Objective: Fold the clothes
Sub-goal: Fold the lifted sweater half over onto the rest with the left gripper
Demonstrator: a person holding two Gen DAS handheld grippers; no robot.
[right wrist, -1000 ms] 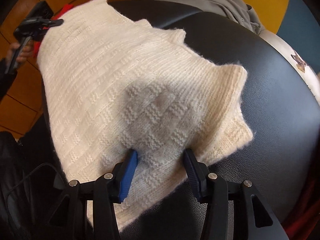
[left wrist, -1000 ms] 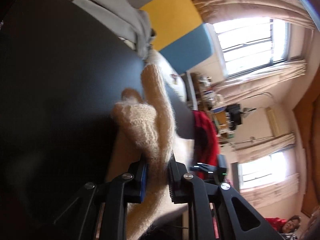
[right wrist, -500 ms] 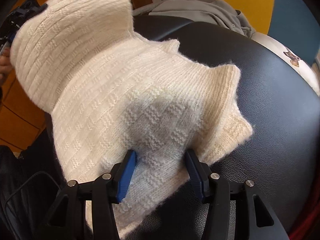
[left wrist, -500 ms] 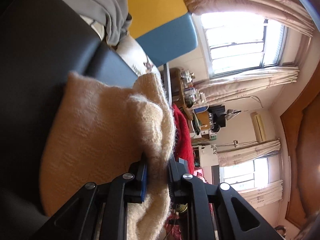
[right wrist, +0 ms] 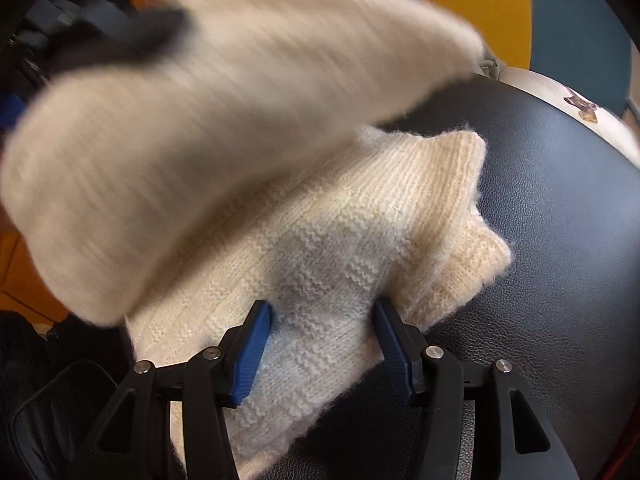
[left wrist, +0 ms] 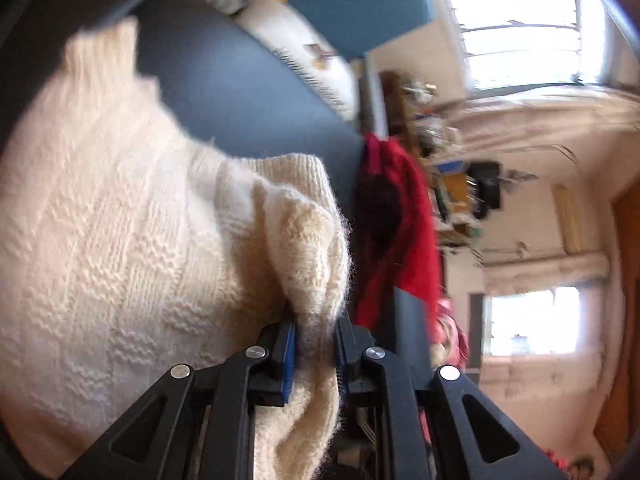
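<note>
While the left hand-held gripper (left wrist: 314, 344) pinches a sweater (left wrist: 120, 240) fold, the right hand-held gripper (right wrist: 322, 344) rests wide on its near part, on a black surface (right wrist: 560, 240).

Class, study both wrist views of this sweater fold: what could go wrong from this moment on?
1. The left tool pinches only a small bunch of the cream knit sweater; the fuzzy knit might slip out mid-swing.
2. The right tool sits open on the sweater without gripping it, so the lower layer may drag across the smooth black leather seat.
3. The lifted flap could land crooked, leaving an uneven fold.
</note>
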